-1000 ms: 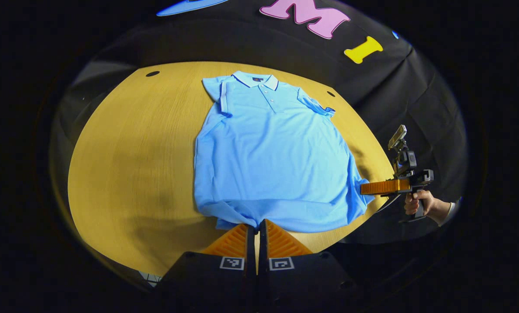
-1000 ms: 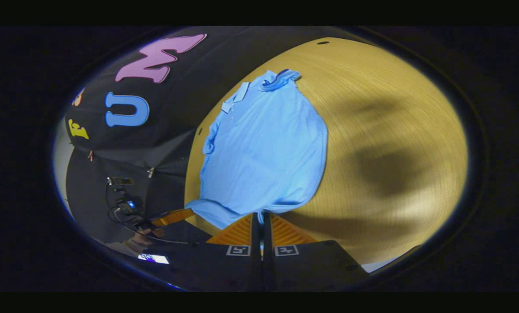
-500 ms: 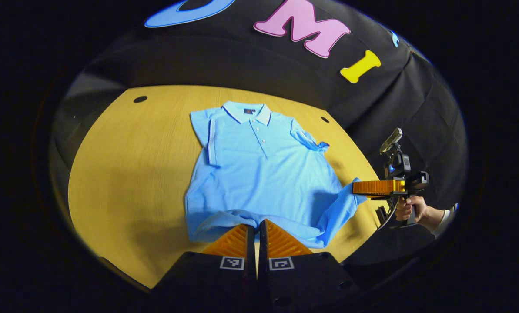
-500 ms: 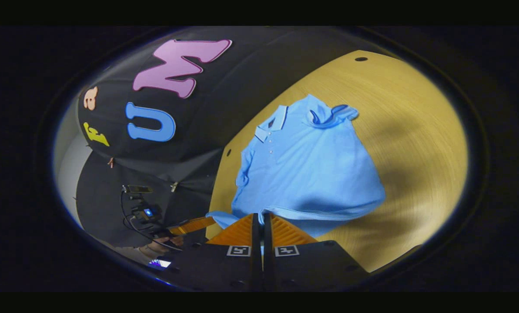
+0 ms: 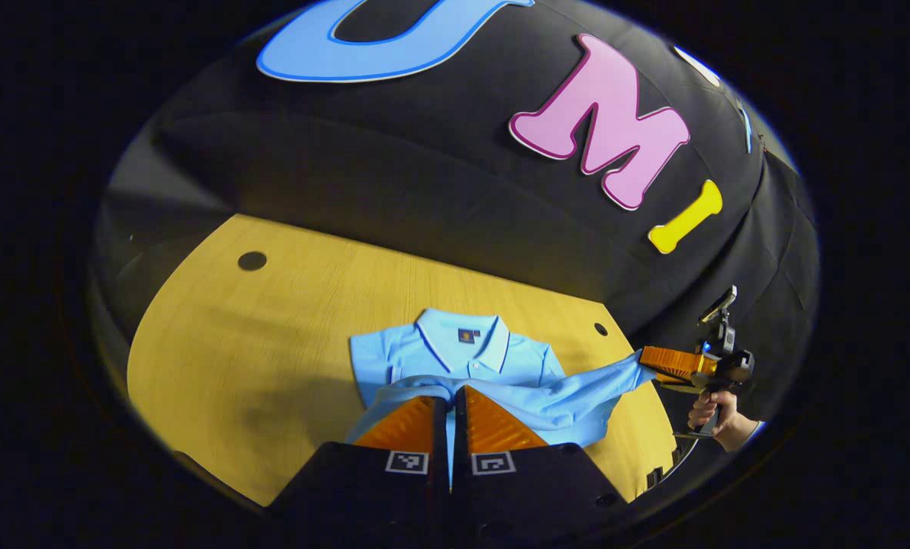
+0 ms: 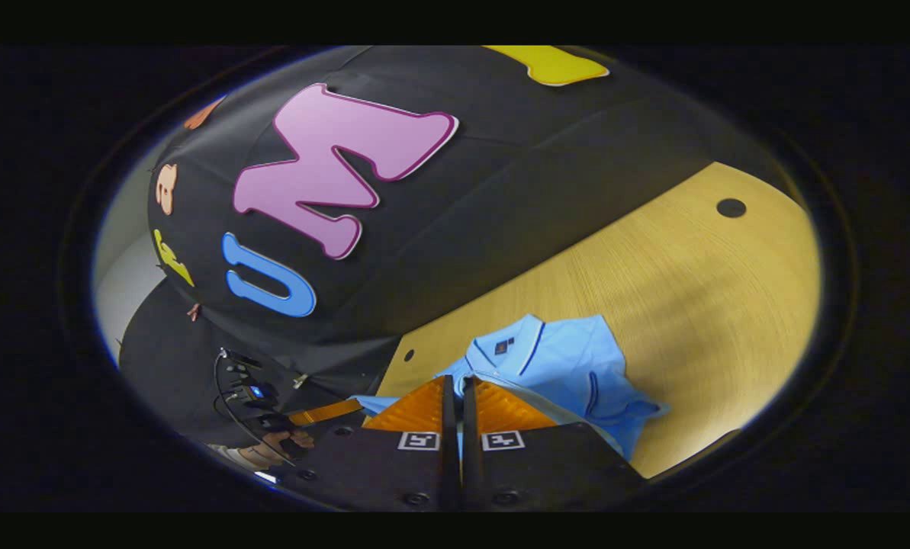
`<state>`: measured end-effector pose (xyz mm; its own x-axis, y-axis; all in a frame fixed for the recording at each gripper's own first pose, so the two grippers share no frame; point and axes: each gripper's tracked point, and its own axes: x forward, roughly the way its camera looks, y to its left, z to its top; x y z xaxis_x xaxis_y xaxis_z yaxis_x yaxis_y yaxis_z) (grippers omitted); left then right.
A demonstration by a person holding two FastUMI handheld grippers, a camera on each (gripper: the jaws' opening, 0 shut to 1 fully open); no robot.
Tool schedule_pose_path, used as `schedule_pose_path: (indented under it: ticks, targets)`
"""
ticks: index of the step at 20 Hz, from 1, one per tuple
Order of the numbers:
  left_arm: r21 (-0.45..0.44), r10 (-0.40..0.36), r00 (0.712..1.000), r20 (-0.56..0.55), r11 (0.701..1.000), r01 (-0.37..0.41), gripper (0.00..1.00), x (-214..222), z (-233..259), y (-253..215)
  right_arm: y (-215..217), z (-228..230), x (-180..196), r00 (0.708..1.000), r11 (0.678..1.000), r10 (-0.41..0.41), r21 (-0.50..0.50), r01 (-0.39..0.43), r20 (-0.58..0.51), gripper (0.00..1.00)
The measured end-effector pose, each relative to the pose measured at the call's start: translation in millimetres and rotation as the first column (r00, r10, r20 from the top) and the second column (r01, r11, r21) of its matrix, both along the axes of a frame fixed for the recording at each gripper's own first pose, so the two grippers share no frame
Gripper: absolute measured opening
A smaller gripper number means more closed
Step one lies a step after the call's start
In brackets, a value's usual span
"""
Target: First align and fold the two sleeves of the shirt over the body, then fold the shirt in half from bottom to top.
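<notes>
Yellow wooden table (image 5: 218, 335) carries the blue shirt (image 5: 424, 358); sleeves look folded in; my left gripper (image 5: 450, 402) and right gripper (image 6: 458, 396) each pinch the hem (image 5: 577, 389), carried up near the collar (image 5: 462, 339); laying it flat remains.

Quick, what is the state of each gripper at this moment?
Left gripper: closed, holding the hem of the blue shirt.
Right gripper: closed, holding the other end of the same hem.
</notes>
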<state>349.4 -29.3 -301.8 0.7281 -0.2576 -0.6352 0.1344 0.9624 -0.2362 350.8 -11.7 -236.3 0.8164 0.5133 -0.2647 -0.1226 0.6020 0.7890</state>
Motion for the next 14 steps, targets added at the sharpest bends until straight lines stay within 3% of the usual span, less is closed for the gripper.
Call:
schedule_pose_path:
  ticks: [2, 7, 8, 9, 10, 11, 12, 14]
  targets:
    - [0.053, -0.003, 1.0, -0.007, 0.999, 0.003, 0.06, 33.8, -17.2, 3.2, -5.1, -12.1, 41.2, 1.0, 0.998, -0.004, -0.065, 0.004, -0.008, 0.05]
    - [0.078, 0.153, 0.982, -0.113, 0.986, -0.145, 0.06, 91.1, -76.7, 27.4, 1.0, -74.1, 103.7, 0.992, 0.988, -0.041, -0.154, 0.022, -0.123, 0.05]
    - [0.088, 0.167, 0.978, -0.123, 0.984, -0.157, 0.07, 97.2, -84.2, 32.2, -1.5, -86.2, 109.9, 0.987, 0.986, -0.063, -0.165, 0.039, -0.145, 0.0]
    - [0.081, 0.178, 0.976, -0.128, 0.982, -0.169, 0.08, 103.4, -88.0, 34.0, -7.1, -95.4, 115.5, 0.982, 0.984, -0.09, -0.17, 0.061, -0.166, 0.11]
    - [0.068, 0.208, 0.97, -0.124, 0.977, -0.201, 0.14, 111.6, -90.3, 39.3, -11.2, -103.2, 121.3, 0.975, 0.983, -0.118, -0.162, 0.088, -0.188, 0.12]
    - [0.041, 0.237, 0.964, -0.121, 0.971, -0.234, 0.31, 116.9, -88.1, 41.5, -15.9, -109.8, 125.0, 0.968, 0.981, -0.144, -0.154, 0.113, -0.207, 0.19]
    - [0.04, 0.278, 0.955, -0.107, 0.961, -0.275, 0.48, 122.9, -84.9, 50.1, -23.1, -110.7, 132.5, 0.962, 0.978, -0.175, -0.149, 0.146, -0.211, 0.0]
    - [0.092, 0.301, 0.951, -0.065, 0.951, -0.295, 0.82, 126.8, -82.9, 64.0, -27.7, -108.9, 142.8, 0.957, 0.977, -0.2, -0.117, 0.178, -0.209, 0.1]
